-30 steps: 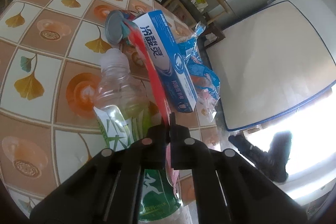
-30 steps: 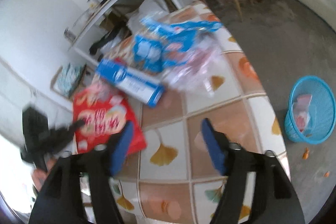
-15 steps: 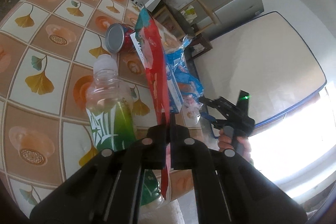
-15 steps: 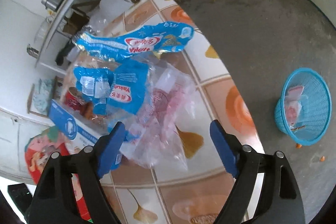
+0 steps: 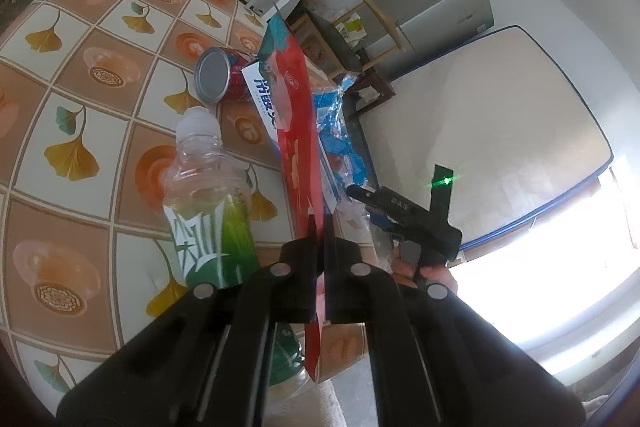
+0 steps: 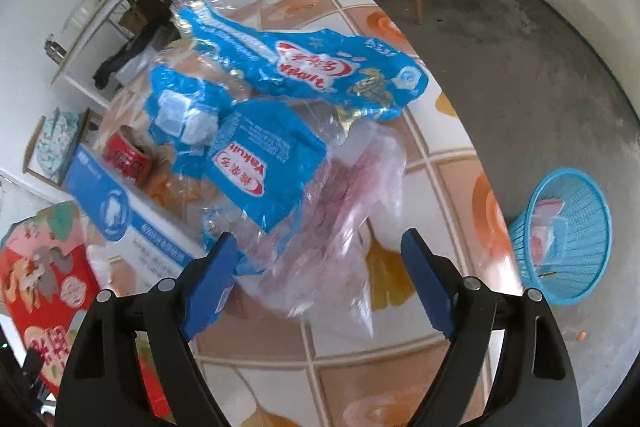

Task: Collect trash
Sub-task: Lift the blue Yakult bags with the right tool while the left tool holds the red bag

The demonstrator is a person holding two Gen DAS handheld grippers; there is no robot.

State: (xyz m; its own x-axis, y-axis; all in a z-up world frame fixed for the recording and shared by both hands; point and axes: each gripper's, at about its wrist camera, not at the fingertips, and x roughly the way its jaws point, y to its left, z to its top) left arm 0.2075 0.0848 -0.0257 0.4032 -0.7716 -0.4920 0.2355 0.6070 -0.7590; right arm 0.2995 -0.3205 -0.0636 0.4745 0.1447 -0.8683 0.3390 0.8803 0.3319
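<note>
Right tool (image 6: 320,283), spread wider, has closed in over the clear bag (image 6: 336,211); left tool (image 5: 320,243) still pinches the red wrapper (image 5: 298,131)

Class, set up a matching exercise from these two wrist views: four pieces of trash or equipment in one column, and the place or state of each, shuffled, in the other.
1. red snack packet
2. red drinks can
3. blue mesh basket
4. clear plastic bottle with green label

A. on the floor beside the table
B. lying on its side on the table
C. pinched in the left gripper
D. upright, nearest the left gripper

Pairs: 1-C, 2-B, 3-A, 4-D
</note>
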